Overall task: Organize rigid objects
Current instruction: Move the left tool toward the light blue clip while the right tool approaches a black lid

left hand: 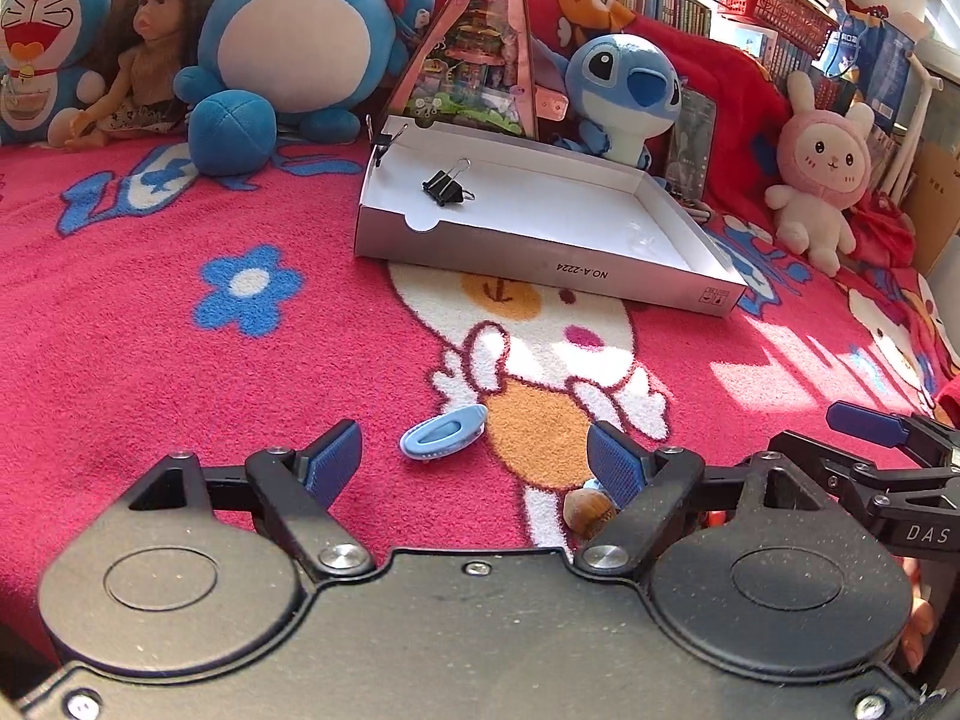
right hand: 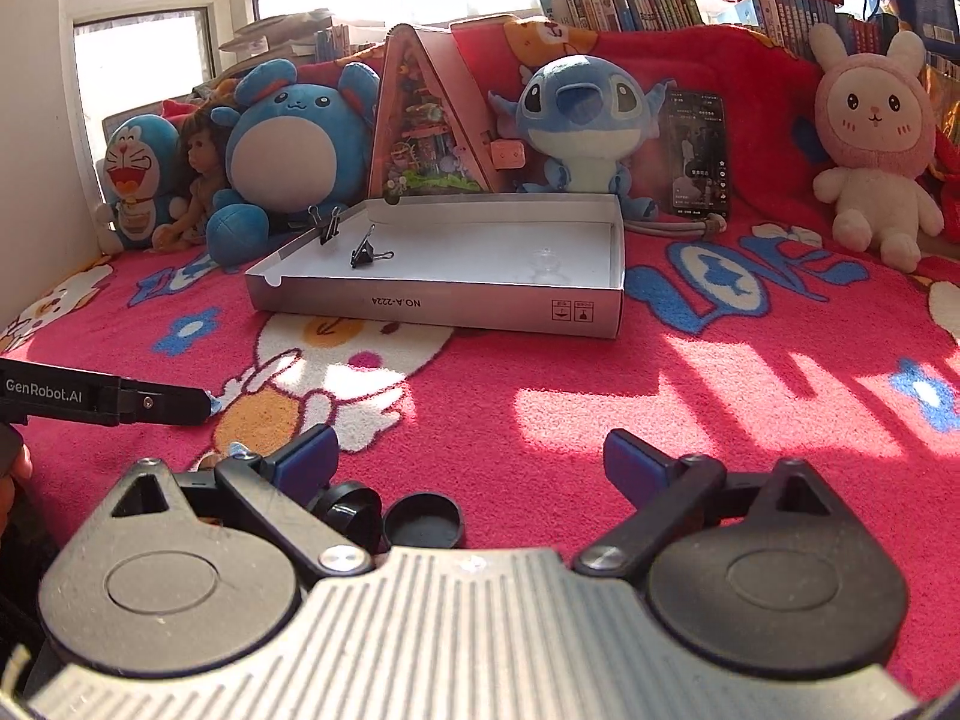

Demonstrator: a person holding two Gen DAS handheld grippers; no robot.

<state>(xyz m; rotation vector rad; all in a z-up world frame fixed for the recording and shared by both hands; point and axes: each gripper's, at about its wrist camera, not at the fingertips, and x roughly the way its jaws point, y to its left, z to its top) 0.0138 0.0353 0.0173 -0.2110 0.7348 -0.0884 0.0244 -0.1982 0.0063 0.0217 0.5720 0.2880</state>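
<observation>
red blanket (left hand: 180, 330) | box (left hand: 540, 264), blue clip (left hand: 444, 432), black cap (right hand: 424, 519), maybe nut (left hand: 588, 507)

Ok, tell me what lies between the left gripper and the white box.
In the left wrist view, only the blue hair clip lies before the left gripper; beyond it, bare blanket up to the white box.

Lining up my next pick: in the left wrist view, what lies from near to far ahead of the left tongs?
Left tongs, open → blue hair clip on the blanket → white box front wall → black binder clip inside it → triangular toy house behind the box.
</observation>
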